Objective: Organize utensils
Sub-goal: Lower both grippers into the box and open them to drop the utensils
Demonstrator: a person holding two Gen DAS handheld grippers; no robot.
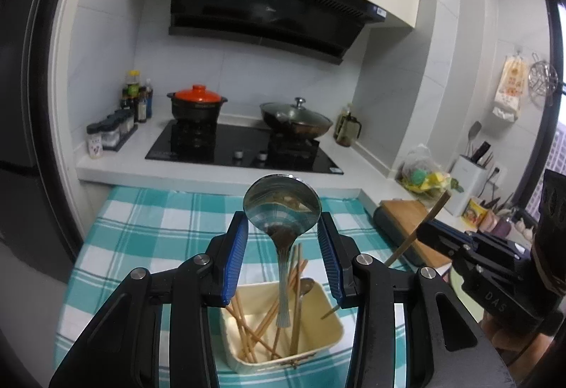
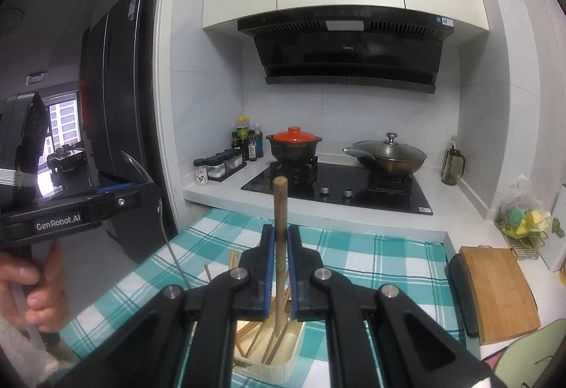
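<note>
A table covered with a teal and white checked cloth (image 1: 148, 232) stands against the white kitchen counter (image 1: 212, 175). On the cloth sits a cream rectangular tub (image 1: 329, 328) holding loose wooden chopsticks (image 1: 247, 335) and a spoon (image 1: 300, 303). At the cloth's right edge lies a dark flat slab (image 2: 460, 296) with a wooden cutting board (image 2: 498, 292) resting on top of it.

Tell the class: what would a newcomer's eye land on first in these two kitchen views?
Probably the shiny metal spoon, gripped by its bowl in the left claw above a cream box of chopsticks. Next, the wooden chopstick standing upright in the shut right claw. Behind, the orange-lidded pot sits on the stove.
</note>
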